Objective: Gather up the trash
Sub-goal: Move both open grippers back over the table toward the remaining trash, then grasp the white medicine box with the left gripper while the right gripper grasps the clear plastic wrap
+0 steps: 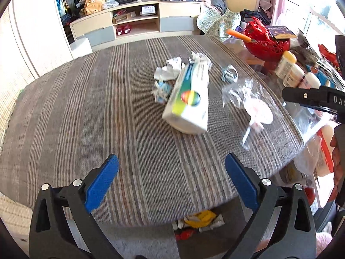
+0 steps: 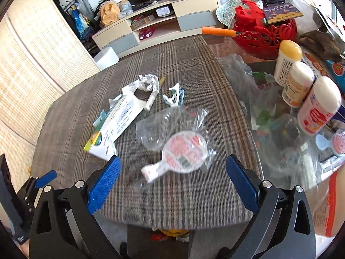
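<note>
Trash lies on a striped cloth table [image 1: 86, 108]. A white box with a coloured ball print [image 1: 187, 99] [image 2: 112, 127] sits mid-table, with crumpled white paper [image 1: 170, 69] [image 2: 146, 86] behind it. A clear plastic wrapper with a pink round label [image 1: 252, 105] [image 2: 181, 146] lies to its right. A small blue-white scrap [image 2: 174, 98] lies beyond the wrapper. My left gripper [image 1: 171, 185] is open and empty, above the table's near edge. My right gripper [image 2: 173, 185] is open and empty, just short of the wrapper. A bin with trash [image 1: 198, 222] [image 2: 170, 234] stands below the near edge.
At the right stand three bottles [image 2: 301, 86], a red basket [image 2: 265, 34] with an orange-handled tool [image 2: 217, 31], and loose plastic bags [image 2: 269, 108]. A TV cabinet [image 1: 138, 21] stands behind. A woven screen [image 2: 32, 64] is at the left.
</note>
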`<state>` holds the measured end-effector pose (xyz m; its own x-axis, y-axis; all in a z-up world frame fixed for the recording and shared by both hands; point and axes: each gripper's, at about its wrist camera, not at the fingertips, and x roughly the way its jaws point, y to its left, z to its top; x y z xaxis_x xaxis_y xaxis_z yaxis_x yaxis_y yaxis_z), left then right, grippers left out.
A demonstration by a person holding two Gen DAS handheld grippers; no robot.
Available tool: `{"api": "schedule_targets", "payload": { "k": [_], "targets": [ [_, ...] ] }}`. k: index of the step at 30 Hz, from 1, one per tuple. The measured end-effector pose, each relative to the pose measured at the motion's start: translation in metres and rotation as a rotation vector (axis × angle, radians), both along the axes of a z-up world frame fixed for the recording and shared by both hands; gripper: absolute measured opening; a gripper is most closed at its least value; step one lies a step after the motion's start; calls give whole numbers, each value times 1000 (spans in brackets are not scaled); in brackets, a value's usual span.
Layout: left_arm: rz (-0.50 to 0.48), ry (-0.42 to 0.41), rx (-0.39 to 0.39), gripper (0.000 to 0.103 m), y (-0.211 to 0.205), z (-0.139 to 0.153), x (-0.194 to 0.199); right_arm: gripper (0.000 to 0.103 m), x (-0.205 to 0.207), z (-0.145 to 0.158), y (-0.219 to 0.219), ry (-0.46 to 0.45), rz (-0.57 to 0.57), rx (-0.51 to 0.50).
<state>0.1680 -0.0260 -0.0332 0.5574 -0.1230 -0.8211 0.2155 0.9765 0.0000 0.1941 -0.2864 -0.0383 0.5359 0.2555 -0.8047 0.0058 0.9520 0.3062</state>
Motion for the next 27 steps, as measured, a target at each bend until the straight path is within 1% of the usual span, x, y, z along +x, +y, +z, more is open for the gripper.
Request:
{"api": "schedule_targets", "payload": {
  "k": [4, 8, 10, 12, 16, 23, 25, 26, 27],
  "targets": [
    [6, -4, -20, 94, -7, -1, 29, 98, 26, -6, 2, 7, -4, -4],
    [-2, 0, -16, 94, -17, -8, 50, 98, 50, -18, 4, 26, 1, -14],
    [-5, 3, -15, 94, -21, -12, 60, 98, 60, -26, 4, 39, -1, -2],
    [-5, 6, -5, 94, -24, -16, 70, 98, 67, -34, 1, 56, -6, 13],
    [-12, 22, 6, 94, -31, -28, 86, 98, 80, -48, 0, 77, -7, 3],
    [-10, 39, 13, 94, -34, -45, 107, 98, 93, -61, 5, 89, 18, 5],
    [-9, 44, 9, 91, -34, -48, 111, 98, 93, -61, 7, 87, 27, 3],
    [-12, 46, 6, 89, -35, -48, 112, 95, 94, -61, 8, 85, 31, 2],
    [-15, 50, 3, 84, -35, -49, 113, 93, 94, -61, 9, 82, 36, 6]
  ]
}}
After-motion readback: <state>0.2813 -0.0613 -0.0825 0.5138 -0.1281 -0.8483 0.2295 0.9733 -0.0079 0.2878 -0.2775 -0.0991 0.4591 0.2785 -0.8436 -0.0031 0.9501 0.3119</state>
